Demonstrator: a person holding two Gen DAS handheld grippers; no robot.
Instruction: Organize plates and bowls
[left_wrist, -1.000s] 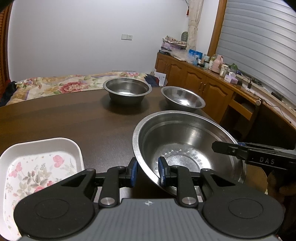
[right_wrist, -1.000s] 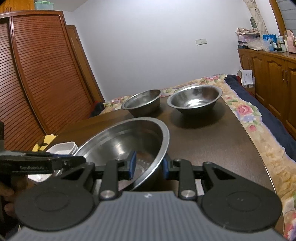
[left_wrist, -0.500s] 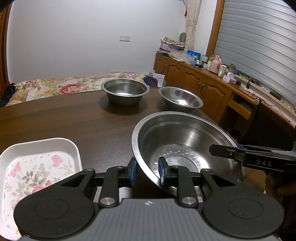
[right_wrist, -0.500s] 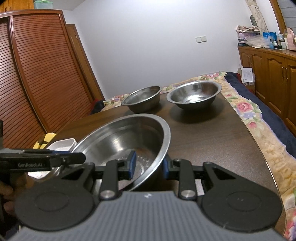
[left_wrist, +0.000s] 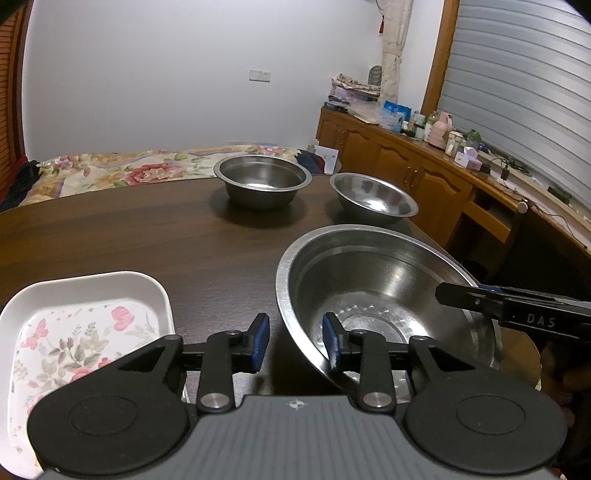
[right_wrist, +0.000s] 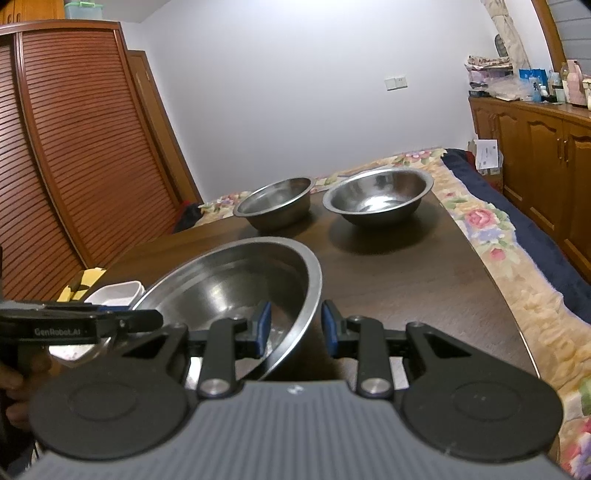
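**Two grippers straddle the rim of the big steel bowl**

The dark wooden table (left_wrist: 129, 236) fills the middle of both views. On it, the large steel bowl (left_wrist: 388, 291) sits lower right in the left wrist view and lower centre in the right wrist view (right_wrist: 236, 280) — its near edge looks raised, so it appears tilted, though whether it rests on the table cannot be told. At the lower left of the left view lies a white floral tray (left_wrist: 81, 332). Toward the top centre, well apart from the big bowl, stand two smaller steel bowls: a straight-walled bowl (left_wrist: 263, 181) and, just beside it to the right, a rounded bowl (left_wrist: 373, 199).

The left gripper (left_wrist: 295, 343) has its jaws parted, with the big bowl's rim running between them; a visible gap remains on the outer side, so it is not clamped. The right gripper (right_wrist: 295, 328) stands the same way on the opposite edge — parted jaws, one finger inside the wall and one outside.

The relation that matters: the rim passes through both gaps at once, on opposite sides of the bowl. The next move likely calls for both to close evenly before any lift toward the smaller bowls; an uneven pinch could let the slick wall slip.
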